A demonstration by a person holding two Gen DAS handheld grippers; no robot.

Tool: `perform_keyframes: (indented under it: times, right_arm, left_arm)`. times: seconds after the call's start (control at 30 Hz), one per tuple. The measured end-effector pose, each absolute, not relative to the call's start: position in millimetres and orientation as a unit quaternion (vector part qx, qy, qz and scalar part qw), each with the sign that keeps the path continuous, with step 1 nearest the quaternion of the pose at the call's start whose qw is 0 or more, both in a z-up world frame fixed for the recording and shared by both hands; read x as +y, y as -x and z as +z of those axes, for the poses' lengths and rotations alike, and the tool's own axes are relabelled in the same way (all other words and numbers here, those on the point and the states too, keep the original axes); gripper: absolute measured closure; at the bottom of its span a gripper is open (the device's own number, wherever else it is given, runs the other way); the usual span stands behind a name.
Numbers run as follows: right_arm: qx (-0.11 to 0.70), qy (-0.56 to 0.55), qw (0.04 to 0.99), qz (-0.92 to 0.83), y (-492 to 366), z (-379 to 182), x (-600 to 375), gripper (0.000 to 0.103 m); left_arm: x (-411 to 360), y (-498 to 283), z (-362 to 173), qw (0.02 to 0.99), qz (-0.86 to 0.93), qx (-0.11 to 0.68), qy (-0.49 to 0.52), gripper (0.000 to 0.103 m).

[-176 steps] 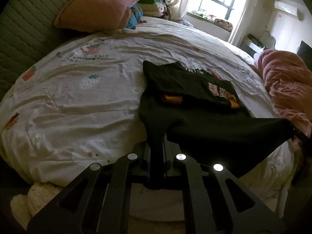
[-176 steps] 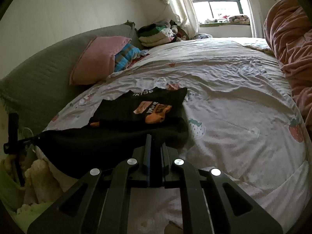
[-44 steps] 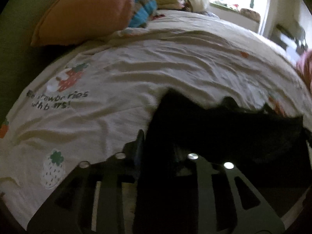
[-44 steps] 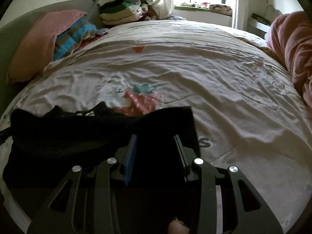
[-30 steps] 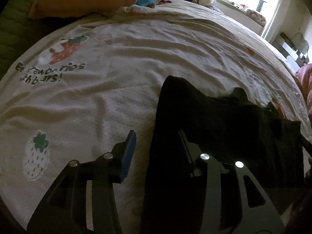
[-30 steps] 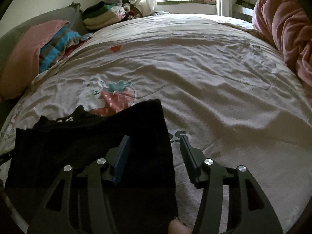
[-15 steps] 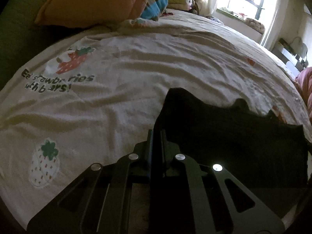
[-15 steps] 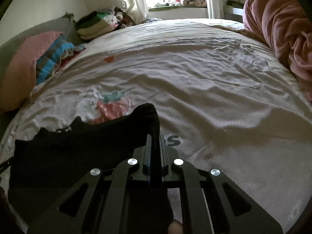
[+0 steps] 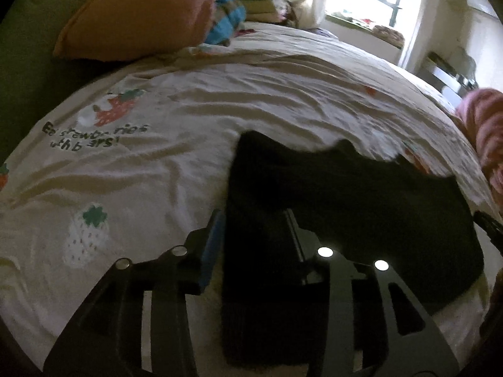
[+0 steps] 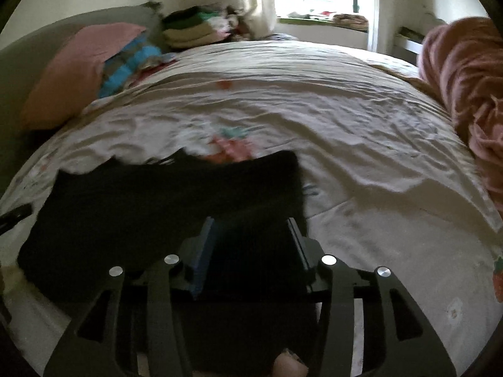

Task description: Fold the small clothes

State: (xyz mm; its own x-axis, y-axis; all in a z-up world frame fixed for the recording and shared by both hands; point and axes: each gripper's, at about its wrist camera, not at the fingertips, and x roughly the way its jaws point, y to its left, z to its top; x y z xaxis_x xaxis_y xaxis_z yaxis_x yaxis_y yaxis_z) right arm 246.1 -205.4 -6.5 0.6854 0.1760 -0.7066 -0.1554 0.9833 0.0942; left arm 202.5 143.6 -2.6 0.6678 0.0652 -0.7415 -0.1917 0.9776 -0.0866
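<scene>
Both tongs stand partly apart with their jaws opening, and the black garment point(image 9: 345, 207) lies between the fingers of each without the pads pressing on it. The left tongs point(image 9: 251, 235) straddle one end of the cloth; the blue pad on one finger sits clear of the fabric edge, with bed sheet showing in the gap. The right tongs point(image 10: 251, 242) straddle the other end of the same garment point(image 10: 163, 201), whose far corner lies just ahead of the fingertips.

Between the two tongs the garment rests flat on the bed as a wide dark band, its far edge uneven with small bumps where under-layers seem to stick out. It looks doubled over on itself, so I judge one fold laid down and being let go. Left to do, as I read it: tidy the ragged far edge, perhaps fold once more across the width into a compact packet, and set it aside. How many layers lie there I cannot tell, since the cloth is dark and blurred.

Ahead of the tongs stretches the white strawberry-print sheet point(image 9: 283, 100), rumpled. Further ahead, to the left, a pink pillow point(image 9: 141, 15) leans on the headboard beside a striped blue item point(image 10: 132, 62) and a stack of folded clothes point(image 10: 195, 28). Off to the right lies a pink blanket point(image 10: 465, 78).
</scene>
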Motion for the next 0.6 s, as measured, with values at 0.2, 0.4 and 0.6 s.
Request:
perform_keyframes:
  times: [0.2, 0.4, 0.6]
  right_arm:
    - [0.408, 0.004, 0.903, 0.131, -222, -12, -183, 0.055]
    - [0.451, 0.026, 0.883, 0.128, -213, -34, -177, 0.053]
    - [0.459, 0.019, 0.881, 0.118, -201, -37, -182, 0.049]
  left_arm:
    - [125, -191, -13, 0.899, 0.052, 0.429, 0.069, 0.065]
    - [119, -180, -27, 0.889, 0.048, 0.451, 0.06, 0.064]
    - [123, -167, -30, 0.89, 0.05, 0.448, 0.064, 0.057]
